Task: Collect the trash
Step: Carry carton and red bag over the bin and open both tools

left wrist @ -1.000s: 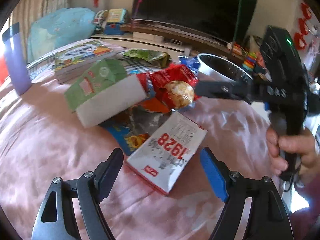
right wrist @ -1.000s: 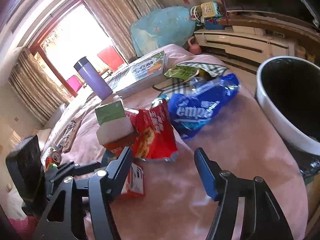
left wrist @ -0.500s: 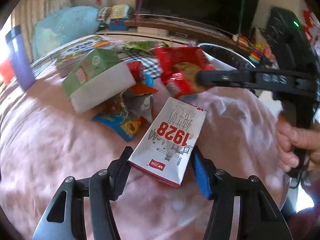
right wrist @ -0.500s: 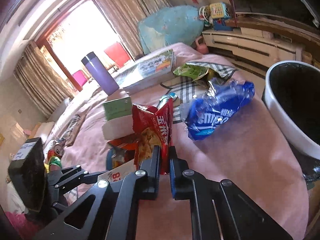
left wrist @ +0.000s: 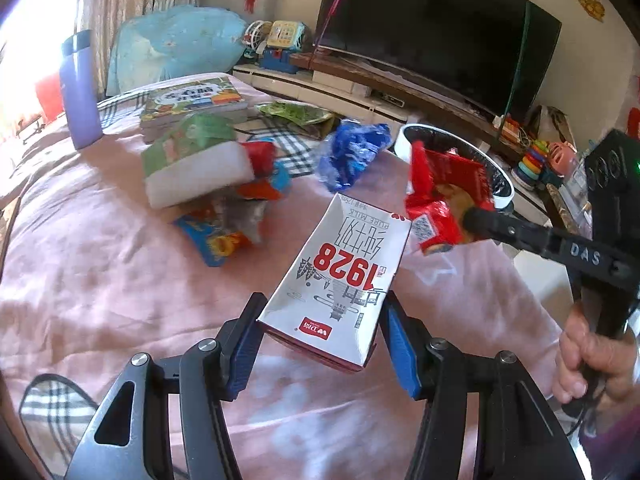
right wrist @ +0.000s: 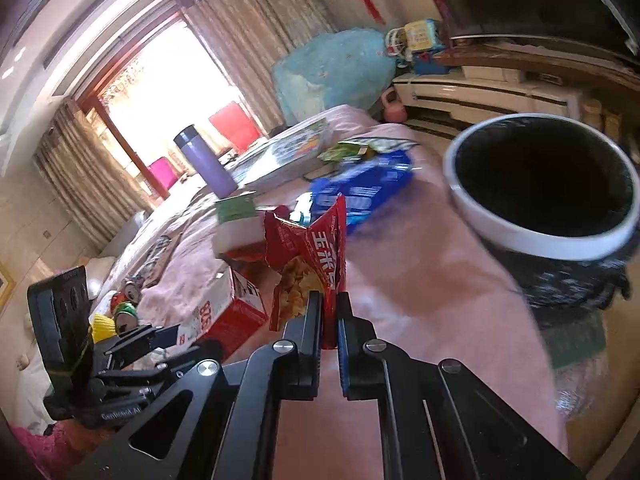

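A pink bedspread [left wrist: 100, 280] covers the surface, with a curtained, sunlit window at the far left of the room. On it, from the left: a purple flask [left wrist: 80, 92] standing upright, a stack of books [left wrist: 192, 100], a green-and-white pack [left wrist: 196, 160] leaning on crumpled orange and blue wrappers [left wrist: 224, 232], a green packet [left wrist: 300, 114] and a blue bag [left wrist: 352, 156].

The left gripper [left wrist: 320, 344] has its blue pads pressed on the near end of a white milk carton [left wrist: 344, 272], lifted off the bedspread. Right of it, the right gripper [right wrist: 329, 312] is clamped tight on a red snack bag [right wrist: 308, 264], which hangs beside the white rim of a bin [right wrist: 532, 236] with a dark liner. A hand [left wrist: 592, 360] grips the right handle at the frame's edge.

Behind stand a dark television [left wrist: 432, 32] on a low cabinet, and toys [left wrist: 280, 40].

The bin's inside is too dark to read, the wrappers under the green pack are partly hidden, and the blue bag is blurred.
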Demonstrator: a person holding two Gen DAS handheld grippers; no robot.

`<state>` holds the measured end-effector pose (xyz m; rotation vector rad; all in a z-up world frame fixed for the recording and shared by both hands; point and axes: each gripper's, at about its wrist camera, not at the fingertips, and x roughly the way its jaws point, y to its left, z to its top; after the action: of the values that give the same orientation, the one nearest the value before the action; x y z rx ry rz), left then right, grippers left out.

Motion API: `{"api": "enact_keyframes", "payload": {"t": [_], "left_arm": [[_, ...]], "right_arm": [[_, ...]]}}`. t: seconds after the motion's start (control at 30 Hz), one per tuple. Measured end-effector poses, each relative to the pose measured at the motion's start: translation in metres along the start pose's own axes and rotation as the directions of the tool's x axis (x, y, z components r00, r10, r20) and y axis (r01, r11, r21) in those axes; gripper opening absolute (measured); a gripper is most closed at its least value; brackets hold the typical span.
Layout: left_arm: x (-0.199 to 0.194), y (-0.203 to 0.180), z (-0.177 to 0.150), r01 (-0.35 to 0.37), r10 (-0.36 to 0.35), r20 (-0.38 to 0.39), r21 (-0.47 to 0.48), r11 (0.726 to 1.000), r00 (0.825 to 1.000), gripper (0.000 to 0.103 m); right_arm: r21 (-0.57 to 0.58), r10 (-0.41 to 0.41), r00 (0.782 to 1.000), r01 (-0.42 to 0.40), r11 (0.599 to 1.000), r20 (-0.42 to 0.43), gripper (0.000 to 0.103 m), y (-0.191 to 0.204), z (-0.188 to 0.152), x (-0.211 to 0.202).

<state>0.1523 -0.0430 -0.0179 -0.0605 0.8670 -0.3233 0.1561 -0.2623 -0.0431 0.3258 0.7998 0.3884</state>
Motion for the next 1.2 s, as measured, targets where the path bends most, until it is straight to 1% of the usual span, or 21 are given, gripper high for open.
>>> {"api": "enact_keyframes", "payload": {"t": [0.23, 0.4, 0.57, 0.73, 0.97, 1.2], "left_arm": [[0.013, -0.032, 0.017, 0.031, -0.031, -0.003, 0.044, 0.999, 1.0, 0.055], [0.023, -0.048, 0.031, 0.046, -0.047, 0.006, 0.08, 0.996, 0.999, 0.055], [0.033, -0.061, 0.042, 0.058, -0.06, 0.011, 0.096, 0.994, 0.998, 0.055], [0.048, -0.075, 0.057, 0.071, -0.073, 0.012, 0.104, 0.992, 0.997, 0.055], [0.068, -0.093, 0.08, 0.073, -0.076, 0.018, 0.132, 0.989, 0.997, 0.055], [0.089, -0.108, 0.106, 0.071, -0.075, 0.023, 0.156, 0.985, 0.997, 0.055]], "right_arm": [[0.042, -0.054, 0.997, 0.052, 0.998, 0.052, 0.006, -0.034, -0.004, -0.033], [0.065, -0.09, 0.992, 0.084, 0.994, 0.084, 0.006, -0.052, 0.0, -0.046], [0.09, -0.113, 0.987, 0.102, 0.991, 0.116, 0.006, -0.065, 0.004, -0.056], [0.106, -0.132, 0.982, 0.118, 0.987, 0.132, 0.006, -0.079, 0.01, -0.061], [0.115, -0.166, 0.973, 0.149, 0.982, 0.158, 0.006, -0.097, 0.028, -0.067], [0.114, -0.196, 0.968, 0.18, 0.977, 0.157, 0.006, -0.11, 0.042, -0.065]]}}
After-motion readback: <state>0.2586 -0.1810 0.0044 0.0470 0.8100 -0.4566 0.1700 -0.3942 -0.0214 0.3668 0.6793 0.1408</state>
